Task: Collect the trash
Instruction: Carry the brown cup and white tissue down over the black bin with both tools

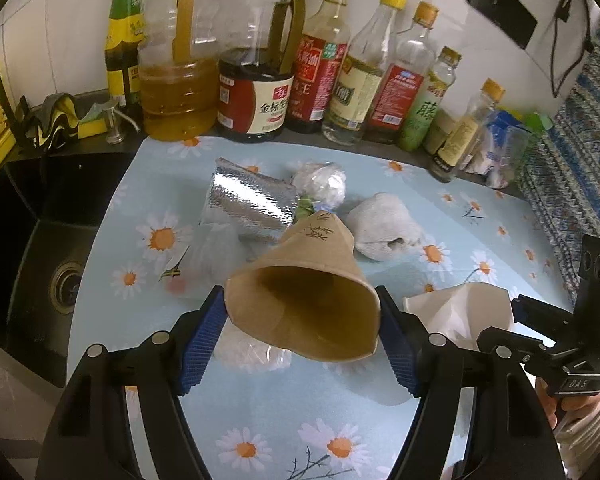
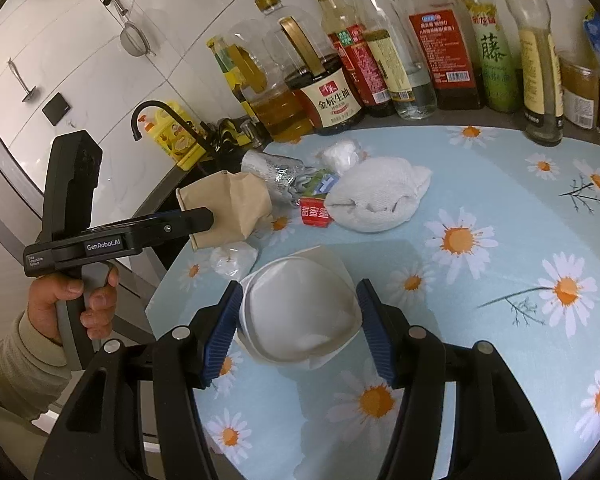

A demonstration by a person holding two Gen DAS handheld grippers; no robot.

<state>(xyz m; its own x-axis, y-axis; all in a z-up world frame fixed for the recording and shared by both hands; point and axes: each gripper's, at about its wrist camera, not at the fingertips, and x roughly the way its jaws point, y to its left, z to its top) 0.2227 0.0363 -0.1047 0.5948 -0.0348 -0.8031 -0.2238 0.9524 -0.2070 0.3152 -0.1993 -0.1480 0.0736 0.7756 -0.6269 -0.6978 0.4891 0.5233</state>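
My left gripper (image 1: 302,316) is shut on a crushed brown paper cup (image 1: 304,288), held above the daisy-print mat; the cup also shows in the right wrist view (image 2: 228,204). My right gripper (image 2: 298,322) is shut on a squashed white paper cup (image 2: 300,312), which also shows in the left wrist view (image 1: 460,312). More trash lies on the mat: a silver foil bag (image 1: 248,200), a crumpled white cloth (image 1: 384,226), a clear plastic wad (image 1: 324,184), a clear bag (image 1: 212,256) and a small red carton (image 2: 316,210).
Several sauce and oil bottles (image 1: 260,80) line the back wall. A black sink (image 1: 40,240) with a black tap (image 2: 156,110) lies left of the mat (image 1: 260,420). A patterned cloth (image 1: 580,160) hangs at the right.
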